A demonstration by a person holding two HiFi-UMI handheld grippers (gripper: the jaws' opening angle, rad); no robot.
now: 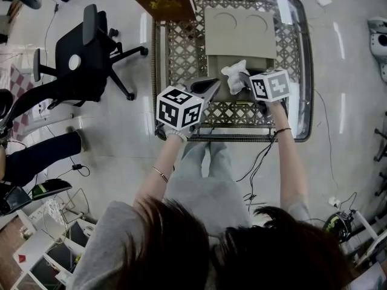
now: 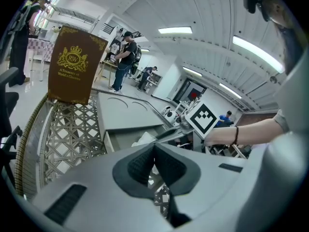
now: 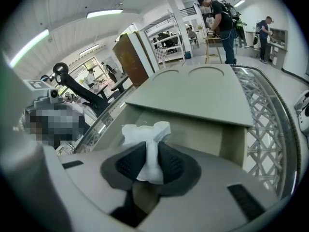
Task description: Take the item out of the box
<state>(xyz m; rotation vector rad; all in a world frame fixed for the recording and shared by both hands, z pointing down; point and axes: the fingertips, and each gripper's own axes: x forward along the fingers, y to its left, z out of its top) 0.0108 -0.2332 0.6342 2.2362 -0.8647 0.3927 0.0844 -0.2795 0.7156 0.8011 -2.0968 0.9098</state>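
The task is being judged as partly done: the white wrapped item (image 3: 147, 129) is being gripped, but it is not yet being carried clear of the pale cardboard box (image 3: 193, 93). The item is being pinched at its waist between the two pads of the right gripper (image 3: 150, 162), which are being held narrow on it. Its crumpled top is flaring out above the fingertips and its lower end is hanging below them, over the box's open near compartment. In the head view the item (image 1: 234, 76) is being shown at the near edge of the box (image 1: 239, 32), just in front of the flap (image 1: 240, 23) with two round recesses. What is left, by this reading, is lifting the item up and toward the near side until the walls are cleared. The left gripper (image 2: 154, 167) is being kept with its jaws together on nothing, near the box's near-left corner, above the lattice table (image 2: 72, 134). Whether the item's lower end is touching the box floor cannot be told.
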